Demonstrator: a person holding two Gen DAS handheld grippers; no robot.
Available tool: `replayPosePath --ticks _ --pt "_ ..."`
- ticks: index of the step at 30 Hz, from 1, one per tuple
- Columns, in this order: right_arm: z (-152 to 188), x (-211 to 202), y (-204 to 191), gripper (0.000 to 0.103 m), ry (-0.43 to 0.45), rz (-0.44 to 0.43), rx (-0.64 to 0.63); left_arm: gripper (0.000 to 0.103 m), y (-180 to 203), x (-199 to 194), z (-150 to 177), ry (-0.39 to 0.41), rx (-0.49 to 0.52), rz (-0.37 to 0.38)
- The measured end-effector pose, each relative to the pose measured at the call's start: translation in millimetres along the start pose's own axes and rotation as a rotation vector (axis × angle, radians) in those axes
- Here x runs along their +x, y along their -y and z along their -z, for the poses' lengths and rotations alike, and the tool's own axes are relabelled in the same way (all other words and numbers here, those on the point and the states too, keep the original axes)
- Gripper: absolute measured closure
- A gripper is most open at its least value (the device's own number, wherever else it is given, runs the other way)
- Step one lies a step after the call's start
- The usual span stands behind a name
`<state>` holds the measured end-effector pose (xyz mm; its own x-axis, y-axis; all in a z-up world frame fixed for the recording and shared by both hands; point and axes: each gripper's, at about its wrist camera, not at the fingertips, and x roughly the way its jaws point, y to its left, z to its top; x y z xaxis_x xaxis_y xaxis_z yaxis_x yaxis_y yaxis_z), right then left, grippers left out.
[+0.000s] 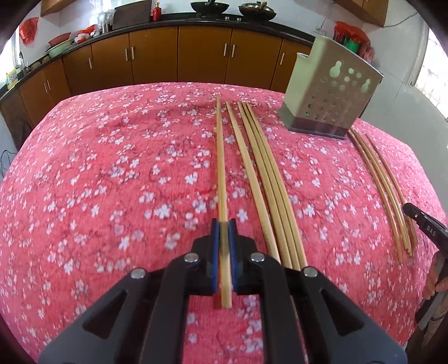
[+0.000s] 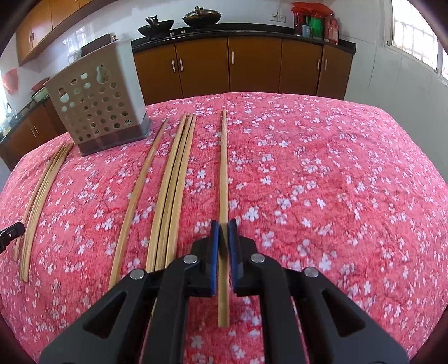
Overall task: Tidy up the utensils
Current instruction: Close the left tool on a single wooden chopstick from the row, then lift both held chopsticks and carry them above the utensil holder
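Note:
Several bamboo chopsticks lie lengthwise on a pink floral cloth. My left gripper (image 1: 223,224) is shut on one chopstick (image 1: 220,156), the leftmost of its group. My right gripper (image 2: 223,224) is shut on another chopstick (image 2: 223,168), the rightmost one. A perforated beige utensil holder (image 1: 327,95) stands upright at the far side, also shown in the right wrist view (image 2: 100,103). A bundle of loose chopsticks (image 1: 268,179) lies right of the left gripper. The same bundle shows in the right wrist view (image 2: 173,190). The right gripper's tip (image 1: 425,224) shows at the left view's right edge.
The table is covered by the pink floral cloth (image 1: 112,168). Brown kitchen cabinets (image 1: 179,53) with woks (image 1: 232,7) on the counter run along the back. A window (image 2: 414,30) is at the right.

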<state>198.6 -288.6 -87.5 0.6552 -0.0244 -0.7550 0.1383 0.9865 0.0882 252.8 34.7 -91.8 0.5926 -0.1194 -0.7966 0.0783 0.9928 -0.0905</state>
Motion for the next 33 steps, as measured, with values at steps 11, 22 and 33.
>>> replayPosePath --ticks 11,22,33 --pt "3.8 -3.5 -3.0 0.095 0.0 0.022 -0.011 0.092 9.1 -4.5 4.7 0.027 0.042 -0.05" --pt "-2.3 -45.0 6.1 0.095 0.131 0.002 0.004 0.095 7.7 -35.6 -3.8 0.077 0.059 -0.069" --pt "-41.3 -117.6 6.6 0.095 0.411 0.007 -0.014 0.095 0.8 -133.8 -61.7 0.352 0.019 -0.043"
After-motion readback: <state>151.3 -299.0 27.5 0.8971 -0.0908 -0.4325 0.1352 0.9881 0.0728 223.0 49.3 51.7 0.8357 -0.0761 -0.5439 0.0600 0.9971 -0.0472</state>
